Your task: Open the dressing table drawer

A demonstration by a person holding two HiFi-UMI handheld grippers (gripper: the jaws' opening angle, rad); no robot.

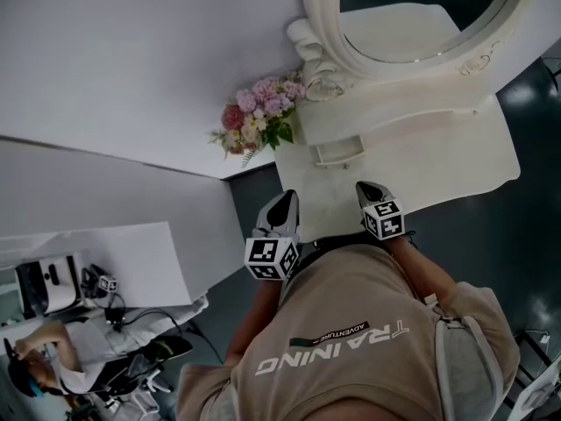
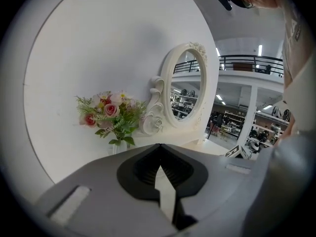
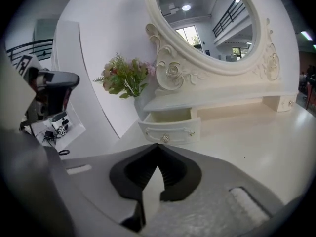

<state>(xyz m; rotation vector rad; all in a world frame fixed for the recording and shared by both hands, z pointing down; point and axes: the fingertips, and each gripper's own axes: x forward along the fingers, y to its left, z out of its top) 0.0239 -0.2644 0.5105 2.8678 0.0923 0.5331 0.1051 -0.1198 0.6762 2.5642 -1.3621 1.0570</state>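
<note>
The white dressing table [image 1: 456, 160] carries an oval mirror [image 1: 421, 16] on a carved frame. Its small drawer [image 1: 337, 152] under the mirror shelf stands pulled out; in the right gripper view the drawer [image 3: 170, 131] shows an empty inside and a round knob on its front. My right gripper [image 1: 368, 189] hovers over the tabletop a short way in front of the drawer, jaws shut with nothing between them [image 3: 158, 146]. My left gripper [image 1: 285, 202] is off the table's left front corner, also shut and empty [image 2: 159, 146], pointing toward the mirror [image 2: 185, 90].
A vase of pink flowers [image 1: 259, 121] stands at the table's left back corner against the white wall. Dark floor surrounds the table. A white desk [image 1: 131, 253] with equipment and a seated person [image 1: 61, 358] are at the lower left.
</note>
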